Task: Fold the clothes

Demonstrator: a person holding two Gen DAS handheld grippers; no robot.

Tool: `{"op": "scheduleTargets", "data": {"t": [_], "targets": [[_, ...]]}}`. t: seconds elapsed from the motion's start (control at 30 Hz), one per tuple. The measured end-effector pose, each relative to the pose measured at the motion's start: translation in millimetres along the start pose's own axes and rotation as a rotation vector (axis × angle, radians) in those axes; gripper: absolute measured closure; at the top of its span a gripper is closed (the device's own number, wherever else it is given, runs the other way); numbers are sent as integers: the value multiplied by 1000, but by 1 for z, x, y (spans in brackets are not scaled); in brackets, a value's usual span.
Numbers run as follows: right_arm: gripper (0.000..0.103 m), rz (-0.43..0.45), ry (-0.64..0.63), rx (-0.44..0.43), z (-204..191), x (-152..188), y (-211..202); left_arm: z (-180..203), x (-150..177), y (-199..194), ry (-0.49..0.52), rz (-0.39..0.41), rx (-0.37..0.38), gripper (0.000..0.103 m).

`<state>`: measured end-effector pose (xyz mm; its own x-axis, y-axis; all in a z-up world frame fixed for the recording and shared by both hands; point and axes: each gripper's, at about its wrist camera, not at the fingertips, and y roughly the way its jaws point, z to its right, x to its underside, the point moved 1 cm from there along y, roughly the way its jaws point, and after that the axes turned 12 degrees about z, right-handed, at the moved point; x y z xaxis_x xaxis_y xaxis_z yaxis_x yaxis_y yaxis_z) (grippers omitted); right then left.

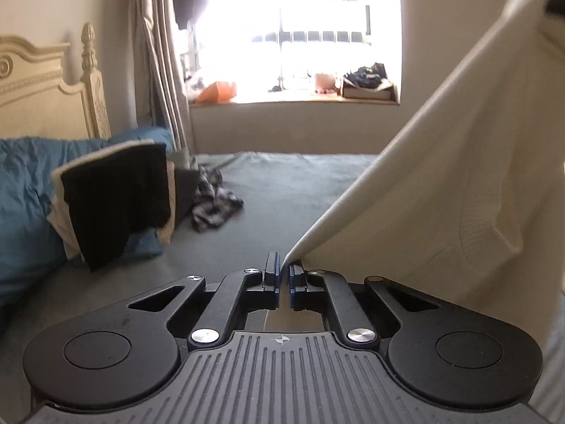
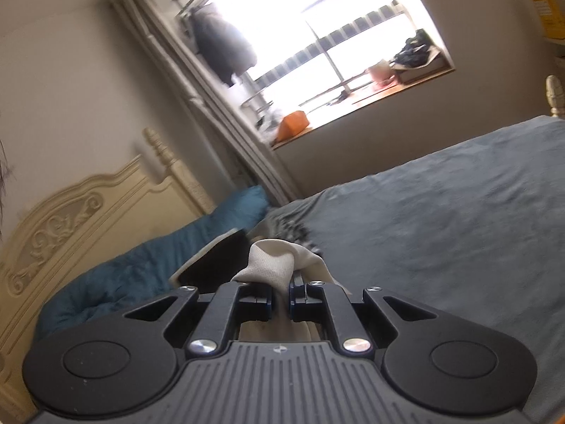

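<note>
- Broadly, the bed point(image 1: 282, 190) with its grey-green cover lies bare in the middle, so I judge there is room to lay a garment flat on it.
- Next in size, the cream garment point(image 1: 441, 183) hangs in the air over the bed as a slanting sheet, stretched from a low corner up toward the top right of the left wrist view. It is not yet laid out or folded, so its folding looks barely begun.
- By the blue pillow point(image 1: 24, 194) a stack of folded clothes point(image 1: 113, 194) leans, dark on top, which suggests some items are done.
- Beside the stack a patterned dark-and-white piece point(image 1: 215, 201) lies crumpled on the bed, seemingly waiting its turn.
- The left tongs point(image 1: 282, 275) are closed on the low corner of the cream garment.
- The right tongs point(image 2: 280, 296) pinch a bunched fold of the same cream cloth, which spills out above the fingers.
</note>
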<state>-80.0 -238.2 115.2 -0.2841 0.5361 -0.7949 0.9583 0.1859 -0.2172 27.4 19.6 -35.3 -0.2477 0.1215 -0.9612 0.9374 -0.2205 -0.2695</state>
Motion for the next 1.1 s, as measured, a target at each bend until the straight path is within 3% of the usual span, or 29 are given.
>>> {"op": "scheduleTargets", "data": {"t": [0.2, 0.4, 0.57, 0.67, 0.7, 0.73, 0.77, 0.8, 0.87, 0.97, 1.1], "targets": [[94, 62, 38, 20, 35, -26, 54, 5, -30, 54, 35, 82, -17, 100], [94, 155, -37, -12, 46, -69, 115, 6, -67, 122, 54, 165, -22, 100], [94, 187, -111, -8, 71, -85, 181, 13, -68, 178, 95, 178, -58, 101], [94, 125, -131, 59, 111, -71, 236, 16, -49, 222, 136, 60, -37, 97], [92, 56, -131, 93, 127, -60, 258, 16, -38, 236, 134, -4, -32, 95], [91, -16, -132, 134, 143, -49, 280, 14, -27, 249, 127, -74, -30, 86], [85, -117, -141, 223, 163, -32, 305, 12, -16, 258, 111, -142, -34, 77], [74, -212, -154, 305, 180, -12, 322, 8, -6, 263, 88, -200, -41, 76], [70, -370, -160, 455, 213, 27, 343, -3, 11, 260, 19, -270, -60, 70], [69, -410, -47, 486, 239, 58, 322, -19, 31, 244, -53, -344, -81, 53], [60, -336, 73, 420, 240, 73, 264, -31, 54, 223, -101, -471, -106, 47]]}}
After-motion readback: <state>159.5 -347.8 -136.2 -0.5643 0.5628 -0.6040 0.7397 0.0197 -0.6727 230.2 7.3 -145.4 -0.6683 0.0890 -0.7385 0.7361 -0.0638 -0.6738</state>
